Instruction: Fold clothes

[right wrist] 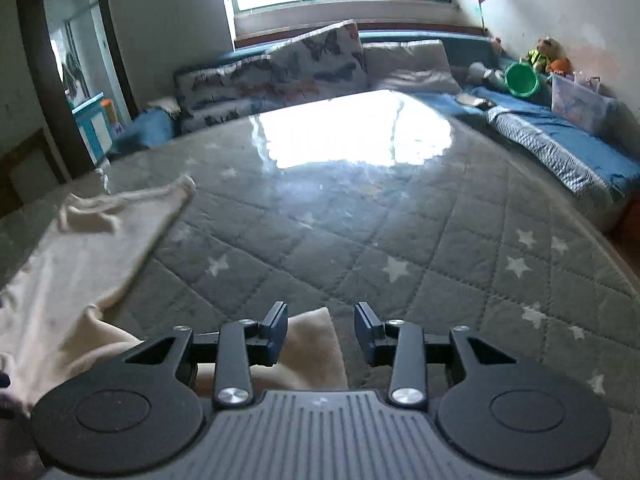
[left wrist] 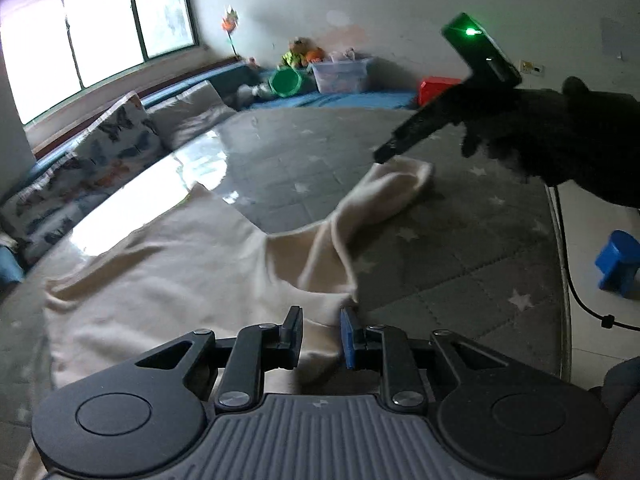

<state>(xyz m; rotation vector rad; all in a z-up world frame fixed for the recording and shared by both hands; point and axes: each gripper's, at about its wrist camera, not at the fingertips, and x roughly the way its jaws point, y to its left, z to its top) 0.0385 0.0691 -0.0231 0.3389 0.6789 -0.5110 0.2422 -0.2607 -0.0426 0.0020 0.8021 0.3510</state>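
Note:
A cream garment lies spread on the grey star-patterned mat. One sleeve stretches to the far right. My left gripper is open over the garment's near edge, with cloth between its fingers. My right gripper shows in the left wrist view as a dark shape at the sleeve's end. In the right wrist view my right gripper is open, with the sleeve end lying under its left finger. The other sleeve runs off to the left.
Cushions and blue mats line the far edge below a window. A green bucket, a clear storage bin and soft toys stand by the wall. A blue object and a black cable lie on the floor at right.

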